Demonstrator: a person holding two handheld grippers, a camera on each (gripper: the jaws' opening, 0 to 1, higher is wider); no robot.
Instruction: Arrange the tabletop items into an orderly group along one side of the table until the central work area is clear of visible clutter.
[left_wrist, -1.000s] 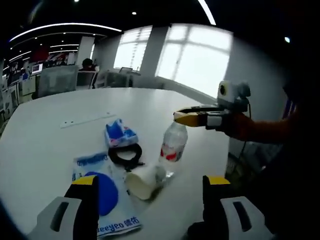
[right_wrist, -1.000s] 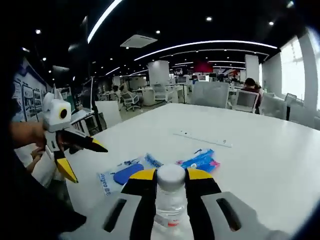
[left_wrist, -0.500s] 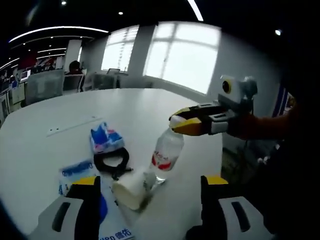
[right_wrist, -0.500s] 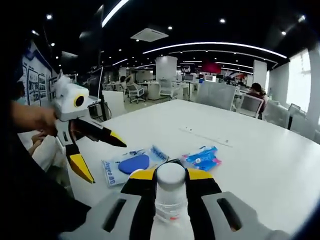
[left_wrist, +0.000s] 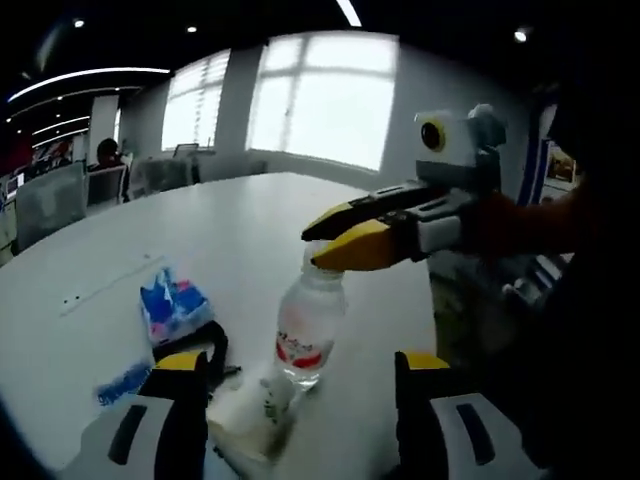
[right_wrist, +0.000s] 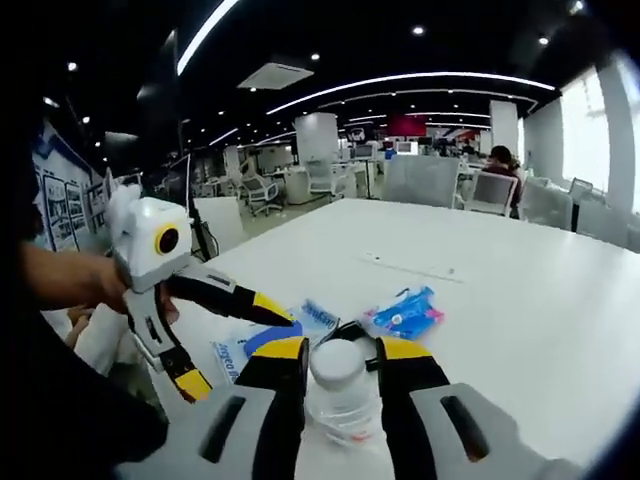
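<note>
Left gripper view, left to right: blue-and-white tissue pack (left_wrist: 172, 306) lies flat on the white table (left_wrist: 240, 220), a black strap loop (left_wrist: 212, 345) just beside it toward the camera, and a strip of a blue-printed plastic packet (left_wrist: 125, 381) near the left jaw. A paper cup (left_wrist: 262, 410) lies tipped on its side between the jaws, touching the base of the clear water bottle (left_wrist: 308, 330). Bottle stands roughly upright, red-and-white label, near the table's right edge. Left gripper (left_wrist: 300, 420) jaws spread wide, nothing between them but open table and the cup's end; not touching the bottle. Right gripper (left_wrist: 325, 245) reaches in from the right, yellow-tipped jaws pinching the bottle at its cap and neck; the person's orange sleeve (left_wrist: 520, 225) behind it. Right gripper view, left to right: a hand (right_wrist: 95, 285) holds the left gripper (right_wrist: 240, 345), jaws apart, one tip over the blue-printed plastic packet (right_wrist: 235, 350), the other pointing down off the near table edge. Right gripper (right_wrist: 340, 365) jaws close on either side of the bottle's white cap (right_wrist: 338, 362), gripping the water bottle (right_wrist: 340, 405) at the neck. Past it, the tissue pack (right_wrist: 405, 312) lies flat, black strap (right_wrist: 350, 330) beside it. A thin white strip (right_wrist: 405, 268) lies farther out on the table (right_wrist: 520, 300). Office desks and chairs (right_wrist: 430, 185) behind.
</note>
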